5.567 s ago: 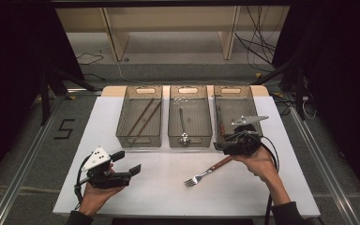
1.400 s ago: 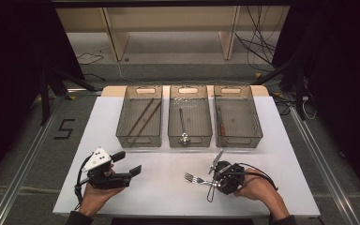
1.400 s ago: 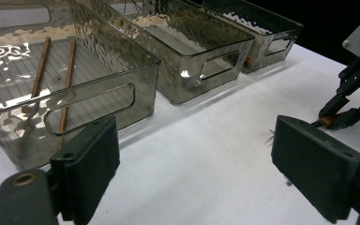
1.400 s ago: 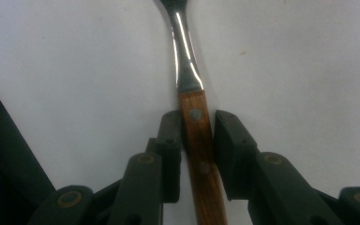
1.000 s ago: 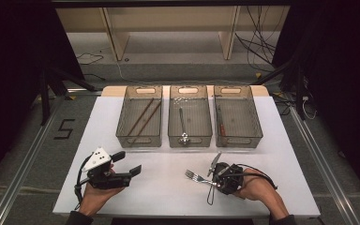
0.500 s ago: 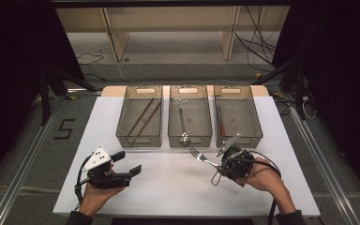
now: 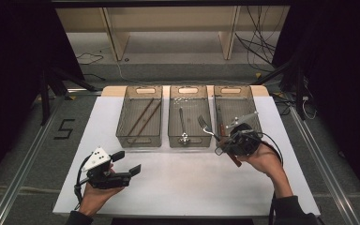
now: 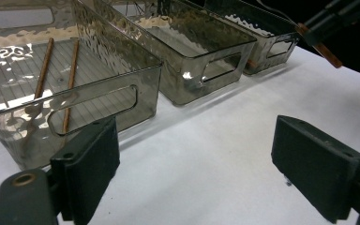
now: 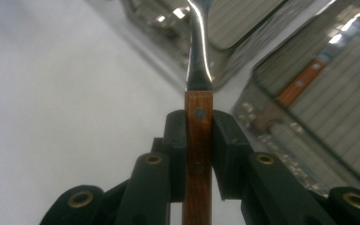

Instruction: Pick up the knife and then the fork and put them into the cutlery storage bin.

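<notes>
Left claw [image 7: 124,163] sits wide open and empty on the counter [image 7: 187,183]. Over to the right claw [image 7: 226,141], clamped on the fork [image 9: 198,117]'s wooden handle, tines poised over the middle bin [image 7: 189,140]; best keep it level and clear the rim before letting go.

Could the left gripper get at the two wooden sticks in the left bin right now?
Probably yes. The left gripper has its jaws open and empty, the left bin has no lid, and bare table lies between them. The two wooden sticks lie flat on the bin's floor, so it would have to reach in over the near wall.
</notes>
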`<action>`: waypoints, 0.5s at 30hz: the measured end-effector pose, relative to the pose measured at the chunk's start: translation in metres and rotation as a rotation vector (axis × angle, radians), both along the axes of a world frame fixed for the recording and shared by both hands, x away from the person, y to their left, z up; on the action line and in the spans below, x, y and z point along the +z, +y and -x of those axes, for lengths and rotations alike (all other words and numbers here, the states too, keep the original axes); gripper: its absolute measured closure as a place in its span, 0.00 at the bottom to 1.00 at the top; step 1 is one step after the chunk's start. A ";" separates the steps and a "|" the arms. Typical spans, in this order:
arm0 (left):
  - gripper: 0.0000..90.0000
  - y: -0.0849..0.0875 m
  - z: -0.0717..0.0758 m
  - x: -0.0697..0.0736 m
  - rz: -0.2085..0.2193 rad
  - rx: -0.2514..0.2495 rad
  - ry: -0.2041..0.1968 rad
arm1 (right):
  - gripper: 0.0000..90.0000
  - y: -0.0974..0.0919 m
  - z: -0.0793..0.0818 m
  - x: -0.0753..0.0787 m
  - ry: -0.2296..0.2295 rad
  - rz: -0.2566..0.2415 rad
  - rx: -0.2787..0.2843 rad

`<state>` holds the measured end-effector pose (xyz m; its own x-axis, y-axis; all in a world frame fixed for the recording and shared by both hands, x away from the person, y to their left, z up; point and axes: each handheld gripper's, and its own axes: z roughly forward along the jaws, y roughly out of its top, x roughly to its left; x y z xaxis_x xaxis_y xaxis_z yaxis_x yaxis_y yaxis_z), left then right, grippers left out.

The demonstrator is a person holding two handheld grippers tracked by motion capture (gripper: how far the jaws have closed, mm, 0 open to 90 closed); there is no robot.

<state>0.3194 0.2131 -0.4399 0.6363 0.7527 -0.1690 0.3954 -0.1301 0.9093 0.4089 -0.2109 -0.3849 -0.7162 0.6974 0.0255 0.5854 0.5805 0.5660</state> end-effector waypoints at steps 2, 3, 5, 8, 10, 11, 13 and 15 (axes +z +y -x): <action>0.17 0.000 0.000 0.000 0.001 0.001 -0.001 | 0.86 -0.002 -0.005 0.003 -0.008 -0.012 -0.033; 0.17 0.000 0.000 0.000 0.001 0.001 -0.001 | 0.86 -0.003 -0.008 0.004 -0.013 -0.026 -0.048; 0.17 0.000 0.000 0.000 0.001 0.001 -0.001 | 0.86 -0.004 -0.013 0.007 -0.025 -0.037 -0.070; 0.17 0.000 0.000 0.000 0.004 0.001 0.000 | 0.86 -0.005 -0.020 0.012 -0.040 -0.055 -0.103; 0.17 0.000 0.000 0.000 0.003 0.002 -0.001 | 0.86 -0.005 -0.025 0.015 -0.041 -0.064 -0.117; 0.17 0.000 0.000 0.000 0.003 0.001 0.000 | 0.86 -0.005 -0.027 0.016 -0.046 -0.068 -0.124; 0.17 0.001 0.000 0.000 0.001 0.000 0.001 | 0.86 -0.006 -0.033 0.019 -0.050 -0.076 -0.142; 0.17 0.001 0.000 0.000 0.000 -0.001 0.001 | 0.86 -0.007 -0.038 0.021 -0.052 -0.080 -0.160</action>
